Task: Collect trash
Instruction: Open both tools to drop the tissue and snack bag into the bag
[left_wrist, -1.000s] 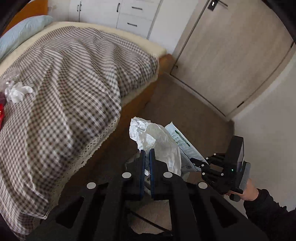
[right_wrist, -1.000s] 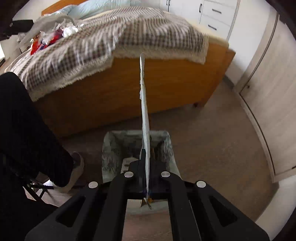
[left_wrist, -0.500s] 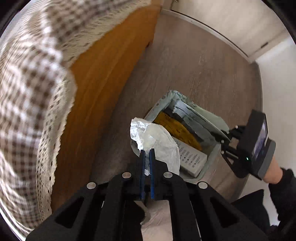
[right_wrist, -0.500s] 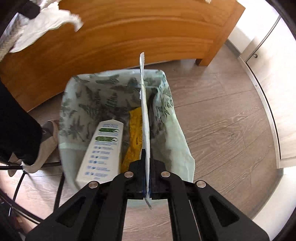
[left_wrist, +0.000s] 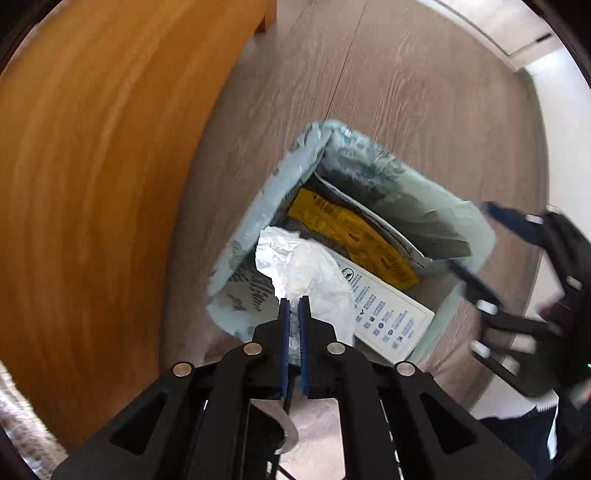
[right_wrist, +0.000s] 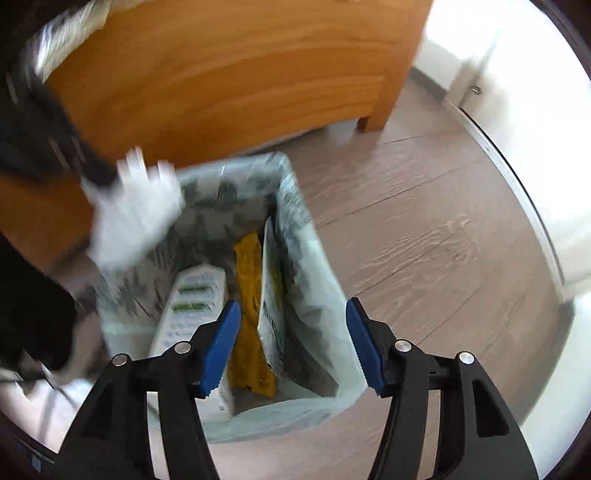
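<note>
Your left hand-held gripper (left_wrist: 291, 308) points straight down over the bin (left_wrist: 258, 206), and its blue pads are pressed together on a crumpled white wrapper (left_wrist: 314, 273). The wrapper hangs at the near corner of the bin's mouth, above the contents and not yet released. In the right wrist view the same wrapper (right_wrist: 133, 218) shows as a blurred white mass over the bin's far left corner.

Your right hand-held gripper (right_wrist: 291, 343) is tilted steeply down over the near edge of the bin (right_wrist: 321, 295). Its jaws are opening, and nothing is between the pads. In the left wrist view it appears blurred at the right edge (left_wrist: 491, 254), just beside the bin's rim.

The bin is lined with a pale bag printed with leaves and stands on the wood-look floor (right_wrist: 424, 229), close to the orange wooden bed frame (right_wrist: 221, 74). Inside it you have three items:
- a white carton (right_wrist: 192, 306) with green labels, lying against the left side;
- a yellow packet (right_wrist: 251, 295) in the middle;
- a flat white pouch (right_wrist: 271, 295), standing on edge just beside the yellow packet, towards the right wall.

The left wrist view confirms the carton (left_wrist: 384, 314) and the yellow packet (left_wrist: 351, 240) lying side by side.
</note>
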